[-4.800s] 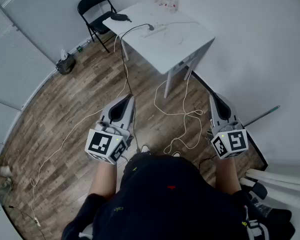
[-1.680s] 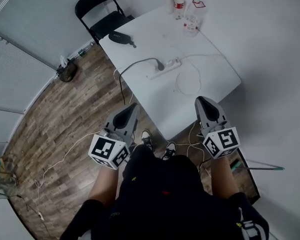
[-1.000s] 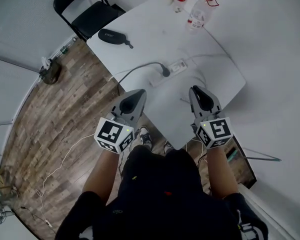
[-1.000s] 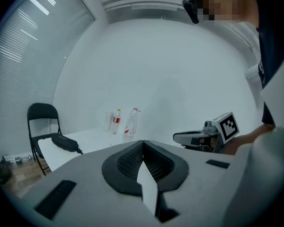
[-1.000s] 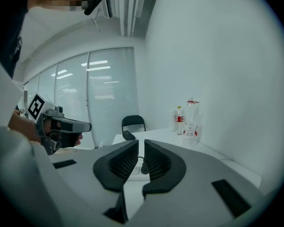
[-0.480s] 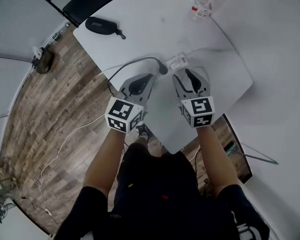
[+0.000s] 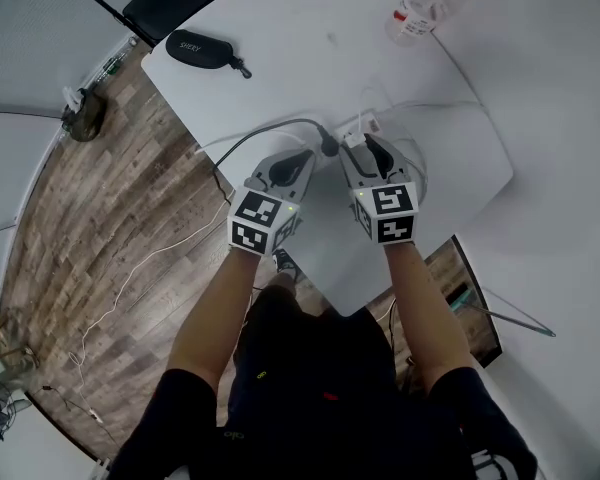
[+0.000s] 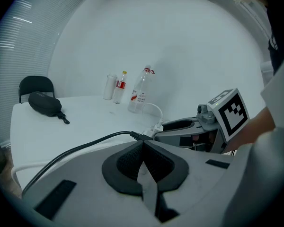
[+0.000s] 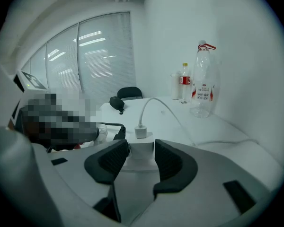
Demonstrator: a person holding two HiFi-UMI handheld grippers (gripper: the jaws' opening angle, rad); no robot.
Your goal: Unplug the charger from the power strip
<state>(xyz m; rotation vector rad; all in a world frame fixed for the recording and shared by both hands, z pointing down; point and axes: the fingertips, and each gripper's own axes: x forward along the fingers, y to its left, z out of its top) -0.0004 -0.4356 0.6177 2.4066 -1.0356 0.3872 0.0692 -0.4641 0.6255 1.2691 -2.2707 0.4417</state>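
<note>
A white power strip [image 7: 373,125] lies on the white table [image 7: 280,78], with a black plug [image 7: 329,148] and its black cable [image 8: 80,148] in it. In the right gripper view, a white charger [image 9: 141,154] with a white cable [image 9: 154,102] stands between the jaws of my right gripper [image 9: 141,145]. Those jaws are opening, and the pads sit close beside the charger without pressing on it. My left gripper [image 8: 142,143] is shut and empty, its tips just short of the black plug [image 8: 138,135]. From above, the left gripper [image 7: 308,160] and right gripper [image 7: 363,146] sit side by side at the strip.
A black case [image 7: 202,48] lies at the table's far left, and clear bottles [image 7: 420,13] stand at the far side. A black folding chair [image 7: 170,3] stands beyond the table. Cables trail over the wooden floor [image 7: 100,248]. The table's near edge is under my forearms.
Both grippers came forward and down from the table's near edge to the power strip. The right jaws went from shut to open around the charger.
</note>
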